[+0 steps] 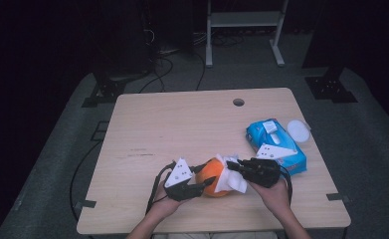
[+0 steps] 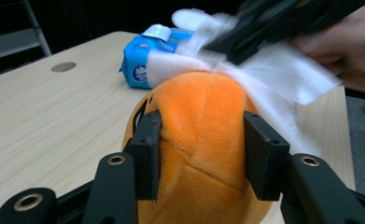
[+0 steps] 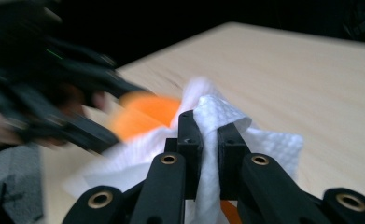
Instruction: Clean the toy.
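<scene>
An orange plush ball (image 1: 213,174) rests on the wooden table (image 1: 182,124) near its front edge. My left gripper (image 1: 204,177) is shut on the ball; in the left gripper view its pads (image 2: 145,154) press into both sides of the ball (image 2: 203,116). A white wipe (image 1: 234,180) is draped over the ball's top and right side. My right gripper (image 1: 232,167) is shut on a fold of the wipe (image 3: 264,144), pinched tight between the jaws of the right gripper (image 3: 209,135). Orange plush (image 3: 143,114) shows beneath the wipe.
A blue pack of wipes (image 1: 276,144) lies to the right of the ball, its white lid (image 1: 298,130) flipped open at the table's right edge. A round cable hole (image 1: 238,102) sits near the far edge. A metal rack (image 1: 244,30) stands beyond the table.
</scene>
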A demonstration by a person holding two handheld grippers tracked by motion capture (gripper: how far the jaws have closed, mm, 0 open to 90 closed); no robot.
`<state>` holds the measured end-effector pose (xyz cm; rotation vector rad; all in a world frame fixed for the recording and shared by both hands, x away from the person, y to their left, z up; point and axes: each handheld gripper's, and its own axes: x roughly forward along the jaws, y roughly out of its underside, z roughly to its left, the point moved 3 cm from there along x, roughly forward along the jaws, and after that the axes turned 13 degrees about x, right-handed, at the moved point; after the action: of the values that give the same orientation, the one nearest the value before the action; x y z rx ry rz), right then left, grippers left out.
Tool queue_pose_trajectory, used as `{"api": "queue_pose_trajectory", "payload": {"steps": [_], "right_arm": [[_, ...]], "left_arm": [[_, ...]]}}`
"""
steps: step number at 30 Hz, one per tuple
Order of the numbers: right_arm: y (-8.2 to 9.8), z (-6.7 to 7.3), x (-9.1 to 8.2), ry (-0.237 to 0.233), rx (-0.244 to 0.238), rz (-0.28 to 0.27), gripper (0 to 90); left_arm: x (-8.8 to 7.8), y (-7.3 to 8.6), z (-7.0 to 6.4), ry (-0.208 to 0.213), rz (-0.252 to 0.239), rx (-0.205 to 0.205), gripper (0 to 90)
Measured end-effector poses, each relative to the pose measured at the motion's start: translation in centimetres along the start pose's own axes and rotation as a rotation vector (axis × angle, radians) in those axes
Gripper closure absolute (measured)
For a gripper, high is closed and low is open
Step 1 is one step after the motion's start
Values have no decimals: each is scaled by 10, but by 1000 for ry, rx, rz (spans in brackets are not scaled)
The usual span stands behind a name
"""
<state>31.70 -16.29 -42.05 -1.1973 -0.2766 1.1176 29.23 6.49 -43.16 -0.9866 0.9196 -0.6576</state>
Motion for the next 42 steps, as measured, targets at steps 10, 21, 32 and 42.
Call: {"api": "queue_pose_trajectory", "payload": {"steps": [10,21,32,42], "right_arm": [[0,10,6,-29,-35,21,829],[4,-7,3,-10,16,-2,826],[-7,16,-3,2,-75,-15,836],[-6,36,4,-32,-144,-9,832]], "left_arm": [[9,-2,-3,-16,0,20,348],[23,11,0,54,16,-20,226],[10,-9,-6,2,75,31,451],[4,-13,-7,46,94,3,462]]}}
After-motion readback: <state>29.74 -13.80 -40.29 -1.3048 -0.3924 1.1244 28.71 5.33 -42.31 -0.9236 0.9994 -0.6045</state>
